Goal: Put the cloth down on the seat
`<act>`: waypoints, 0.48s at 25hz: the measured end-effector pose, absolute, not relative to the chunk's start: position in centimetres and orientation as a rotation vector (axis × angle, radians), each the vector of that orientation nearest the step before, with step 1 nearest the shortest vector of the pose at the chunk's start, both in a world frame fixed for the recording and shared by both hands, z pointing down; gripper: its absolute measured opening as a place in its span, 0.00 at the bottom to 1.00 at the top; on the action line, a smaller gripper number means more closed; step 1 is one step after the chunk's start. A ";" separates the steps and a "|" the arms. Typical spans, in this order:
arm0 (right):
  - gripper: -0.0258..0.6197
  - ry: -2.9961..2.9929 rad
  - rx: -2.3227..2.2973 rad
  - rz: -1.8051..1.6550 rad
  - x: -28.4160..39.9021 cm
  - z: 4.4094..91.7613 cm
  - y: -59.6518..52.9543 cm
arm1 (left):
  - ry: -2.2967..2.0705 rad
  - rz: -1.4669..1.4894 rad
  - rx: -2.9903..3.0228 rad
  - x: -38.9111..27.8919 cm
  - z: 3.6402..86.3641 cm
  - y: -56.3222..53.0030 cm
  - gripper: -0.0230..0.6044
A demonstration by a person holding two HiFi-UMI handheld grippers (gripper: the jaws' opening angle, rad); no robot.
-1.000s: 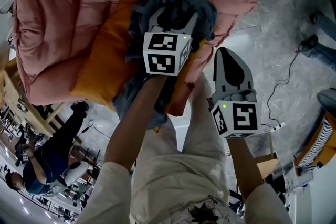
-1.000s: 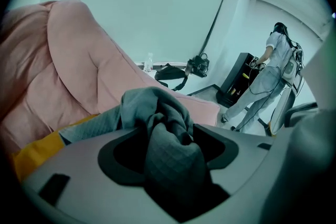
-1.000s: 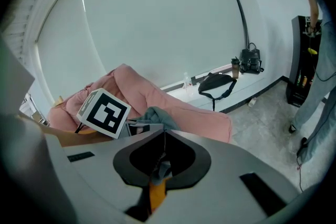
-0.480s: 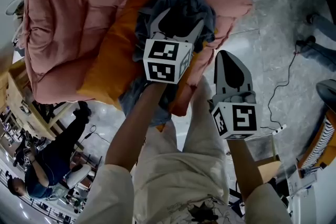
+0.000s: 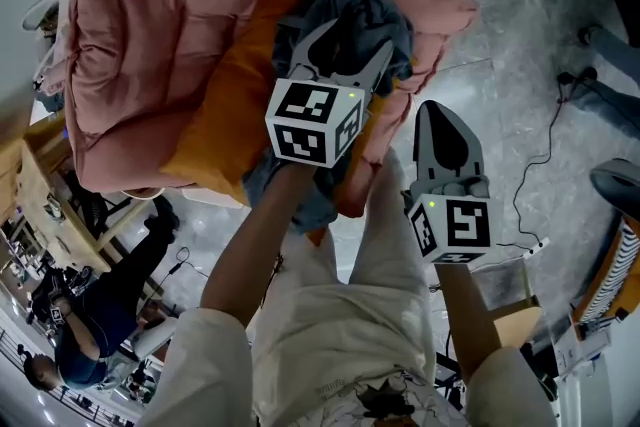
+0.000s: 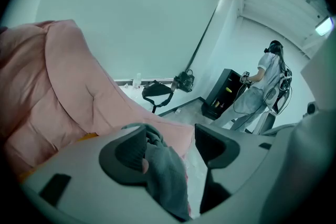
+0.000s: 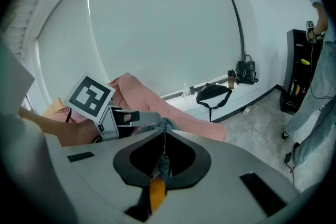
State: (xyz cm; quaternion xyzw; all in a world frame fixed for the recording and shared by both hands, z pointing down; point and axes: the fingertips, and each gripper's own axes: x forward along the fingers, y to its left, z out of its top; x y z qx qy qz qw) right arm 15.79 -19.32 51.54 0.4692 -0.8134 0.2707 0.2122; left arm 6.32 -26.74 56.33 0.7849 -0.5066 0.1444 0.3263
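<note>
A grey-blue cloth (image 5: 372, 7) lies crumpled on the orange cushion (image 5: 222, 115) of a pink padded seat (image 5: 170, 45), one end hanging over the front edge. My left gripper (image 5: 347, 33) hovers just above it, open. Its jaws have just been closing a little; the cloth (image 6: 167, 170) shows between them, with no pad pressing on it. Right of the seat, my right gripper (image 5: 437, 115) hangs shut and empty over the floor. In the right gripper view, the shut gripper (image 7: 164, 148) looks at the left gripper's marker cube (image 7: 91, 95) and the pink seat (image 7: 152, 99).
Grey marble floor (image 5: 520, 45) lies right of the seat, with a cable (image 5: 541, 153) across it. Wooden furniture (image 5: 30, 185) and a seated person (image 5: 90, 315) are at the left. Beyond the seat are a black bag (image 6: 156, 89), a black cabinet (image 6: 223, 93) and a standing person (image 6: 262, 89).
The left gripper has lifted off the cloth, which stays on the seat; its jaws stand wider than a second ago. The right gripper has risen slightly, still shut.
</note>
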 end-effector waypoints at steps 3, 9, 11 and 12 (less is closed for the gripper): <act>0.07 -2.259 1.318 0.750 15.7 50.9 -19.0 | -1.325 0.377 2.064 5.9 55.5 -26.4 0.48; 0.07 -2.271 1.294 0.728 14.6 49.5 -17.3 | -1.309 0.388 2.091 4.8 53.4 -24.2 0.45; 0.07 -2.289 1.235 0.714 13.6 49.3 -16.1 | -1.316 0.395 2.092 4.1 53.0 -23.2 0.45; 0.07 -2.297 1.211 0.709 13.2 49.2 -15.5 | -1.322 0.399 2.091 3.8 52.9 -22.8 0.45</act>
